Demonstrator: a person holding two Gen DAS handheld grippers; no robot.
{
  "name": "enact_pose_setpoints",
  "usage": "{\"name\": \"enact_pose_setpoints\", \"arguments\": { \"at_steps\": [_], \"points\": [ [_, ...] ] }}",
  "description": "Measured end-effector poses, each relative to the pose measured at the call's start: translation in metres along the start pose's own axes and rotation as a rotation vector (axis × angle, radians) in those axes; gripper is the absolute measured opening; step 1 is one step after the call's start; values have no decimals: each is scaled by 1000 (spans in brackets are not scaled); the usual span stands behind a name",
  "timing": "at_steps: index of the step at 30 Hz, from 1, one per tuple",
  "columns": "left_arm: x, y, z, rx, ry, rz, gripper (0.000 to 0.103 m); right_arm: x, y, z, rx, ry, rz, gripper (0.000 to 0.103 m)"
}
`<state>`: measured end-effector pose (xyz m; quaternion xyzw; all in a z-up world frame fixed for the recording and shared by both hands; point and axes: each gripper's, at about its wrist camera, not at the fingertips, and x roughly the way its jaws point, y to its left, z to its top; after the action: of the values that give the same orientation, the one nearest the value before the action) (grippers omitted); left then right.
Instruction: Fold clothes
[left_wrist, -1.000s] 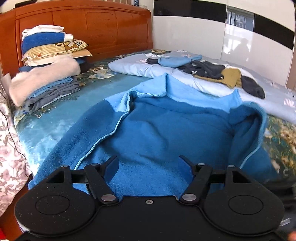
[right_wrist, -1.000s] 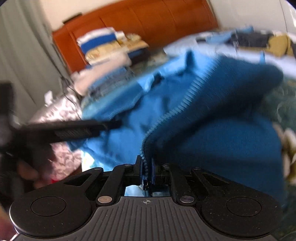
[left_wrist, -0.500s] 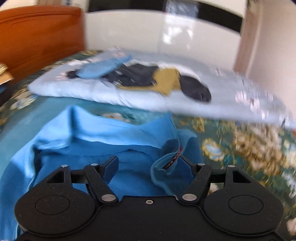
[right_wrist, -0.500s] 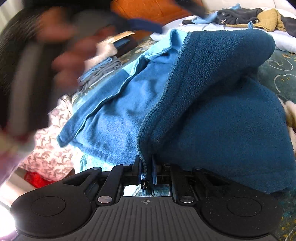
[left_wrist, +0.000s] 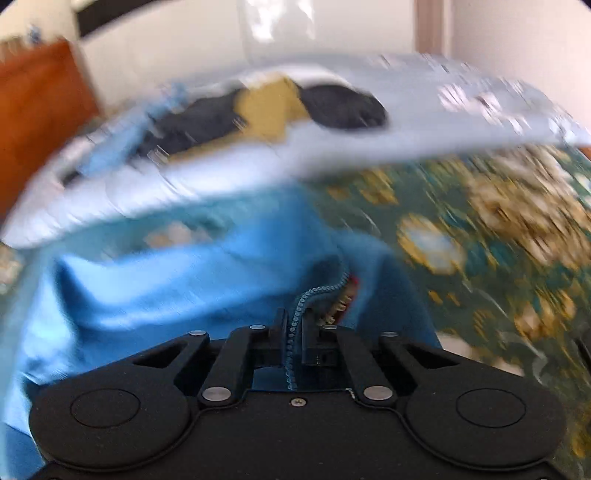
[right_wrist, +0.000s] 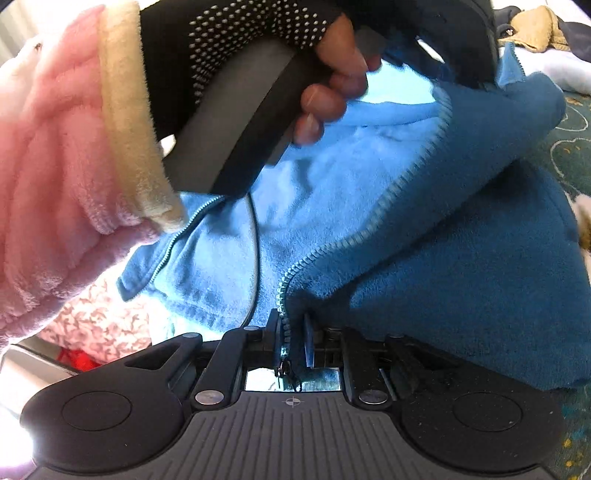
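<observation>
Garment: a blue fleece jacket (right_wrist: 461, 266) lies on the bed (left_wrist: 498, 229), opened out, its darker outer face on the right panel and the paler lining (right_wrist: 332, 177) showing in the middle.
Where it lies: near the bed's front edge, with the collar end toward the pale quilt (left_wrist: 229, 177) that crosses the far side of the bed.
Right tool (right_wrist: 291, 332): clenched on the zipper edge (right_wrist: 369, 225) at the hem end of the right front panel; the zipper teeth and the pull run between its pads, so the corner cannot slip while the panel is carried.
Left tool (left_wrist: 293, 328): its jaws have just been closing and now pinch the same zipper edge higher up, by the collar, where a red label (left_wrist: 352, 282) shows; the teeth run straight between the pads.
Why 2 grips: judged from the hold, both ends of 1 front edge are pinned so the panel can be swung across the lining as a flat flap, not a sagging one.
Person's hand (right_wrist: 325, 85): gloved, with a pink sleeve (right_wrist: 55, 166), it crosses over the jacket in the right wrist view to reach the collar end.
Stage: judged early; the front is open and no fold is laid yet.
Other clothes: a dark and mustard heap (left_wrist: 266, 110) waits on the quilt, well apart.
View note: the left wrist view is blurred, so finer detail is unclear.
</observation>
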<state>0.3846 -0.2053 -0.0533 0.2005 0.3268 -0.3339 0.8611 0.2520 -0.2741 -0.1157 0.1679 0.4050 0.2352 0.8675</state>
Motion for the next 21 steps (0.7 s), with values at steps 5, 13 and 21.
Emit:
{"name": "enact_pose_setpoints", "arguments": {
  "at_steps": [5, 13, 21],
  "points": [
    [-26, 47, 15, -74, -152, 170, 5, 10, 11, 3, -17, -4, 18, 11],
    [13, 120, -29, -199, 1, 324, 8, 47, 37, 5, -53, 47, 33, 12],
    [30, 125, -64, -246, 69, 297, 13, 61, 51, -3, -58, 60, 25, 13]
  ]
}}
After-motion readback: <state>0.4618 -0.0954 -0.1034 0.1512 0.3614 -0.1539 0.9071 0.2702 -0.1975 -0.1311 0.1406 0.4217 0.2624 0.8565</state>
